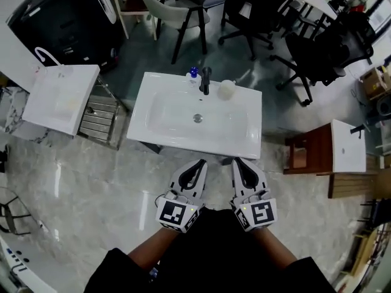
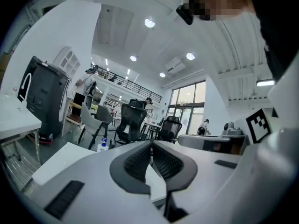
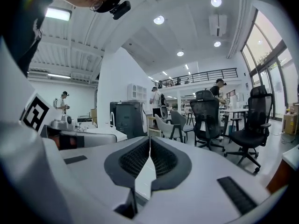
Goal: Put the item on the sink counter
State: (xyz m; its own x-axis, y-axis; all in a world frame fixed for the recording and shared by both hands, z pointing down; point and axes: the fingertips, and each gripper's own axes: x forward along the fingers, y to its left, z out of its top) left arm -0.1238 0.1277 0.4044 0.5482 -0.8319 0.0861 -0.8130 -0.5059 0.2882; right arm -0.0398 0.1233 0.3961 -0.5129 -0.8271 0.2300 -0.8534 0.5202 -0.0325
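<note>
Noted left gripper (image 1: 199,163) and right gripper (image 1: 237,162) side by side just short of the near edge of the white bench (image 1: 244,140), both off it and touching nothing. Checked each gripper view: left gripper (image 2: 151,146) pressed together, ribbed pads meeting, nothing between; right gripper (image 3: 149,141) likewise pressed together and empty. Located the likely item, a small white round thing (image 1: 226,88), at the back edge of the bench just right of the faucet (image 1: 206,80). Also logged a bottle (image 1: 193,76) with a blue cap just left of the faucet, with the same bottle (image 2: 103,145) showing in the left gripper view. Cannot tell which of the two counts as the task's item; either way resting on the bench, well apart from both grippers, with the basin (image 1: 197,112) between. Judged placement done and the step in hand a retreat to rest. To do it well: keep both grippers level and clear of the near edge. Avoid any sweep over the basin toward the faucet, given light things at the back edge likely to topple or roll at a nudge. Leave the pads closed to offer no snag. Pose: both forearms held close to the body, wrists straight, marker cubes facing up toward the head camera. Both grippers pointing roughly level out across the bench, tips converging a little toward the middle of the near edge.
</note>
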